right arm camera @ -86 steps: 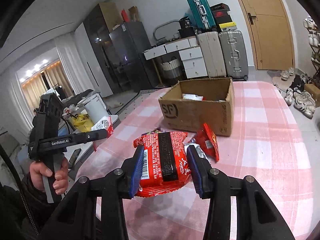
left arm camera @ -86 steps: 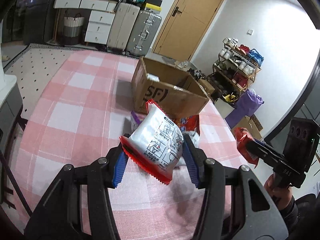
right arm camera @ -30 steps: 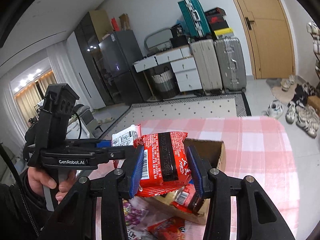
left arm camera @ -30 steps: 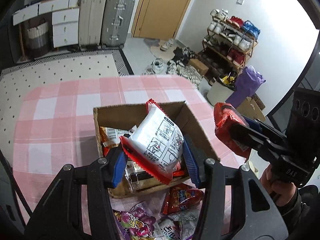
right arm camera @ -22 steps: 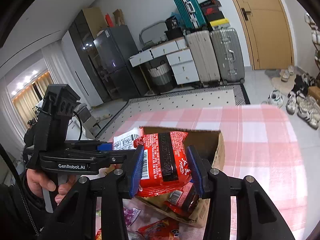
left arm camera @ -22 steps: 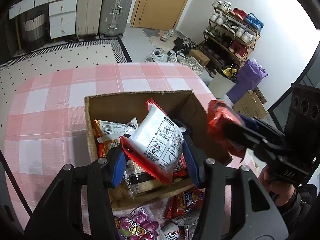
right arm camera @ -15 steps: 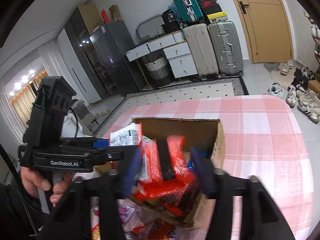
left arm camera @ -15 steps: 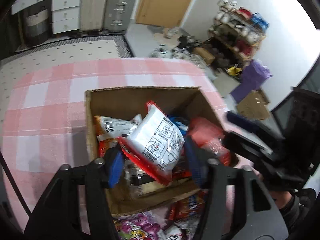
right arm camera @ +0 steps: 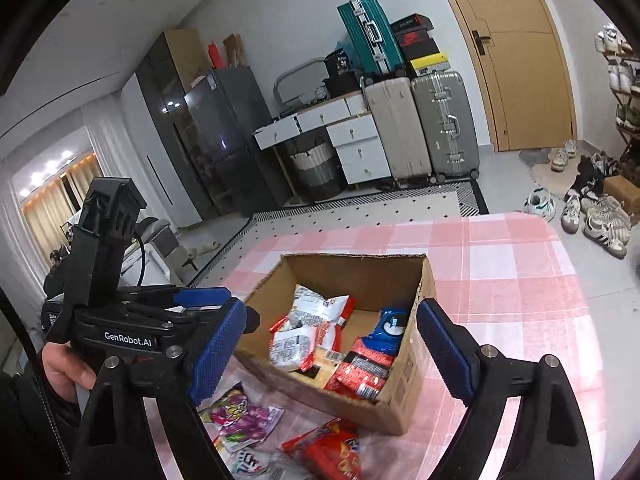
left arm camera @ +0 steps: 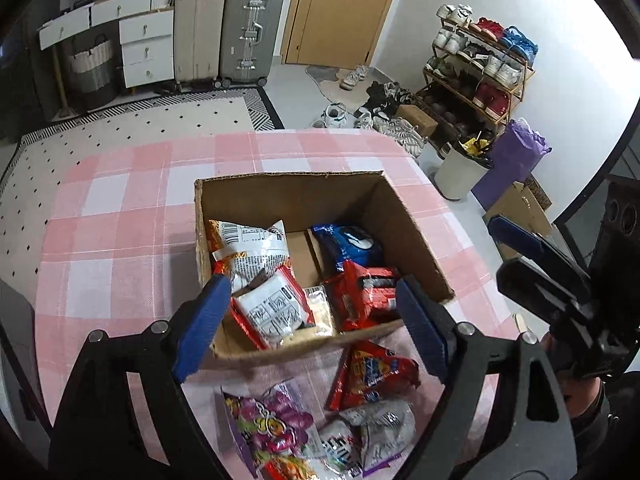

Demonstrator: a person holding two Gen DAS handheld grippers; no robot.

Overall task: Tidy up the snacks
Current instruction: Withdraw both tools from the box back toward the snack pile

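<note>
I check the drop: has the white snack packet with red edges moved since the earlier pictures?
Yes. The white packet left the left gripper, whose jaws have just been opening, and now lies inside the cardboard box, at its near wall.

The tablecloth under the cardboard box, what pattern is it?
Pink and white checked tablecloth, clearest in the left wrist view.
</note>
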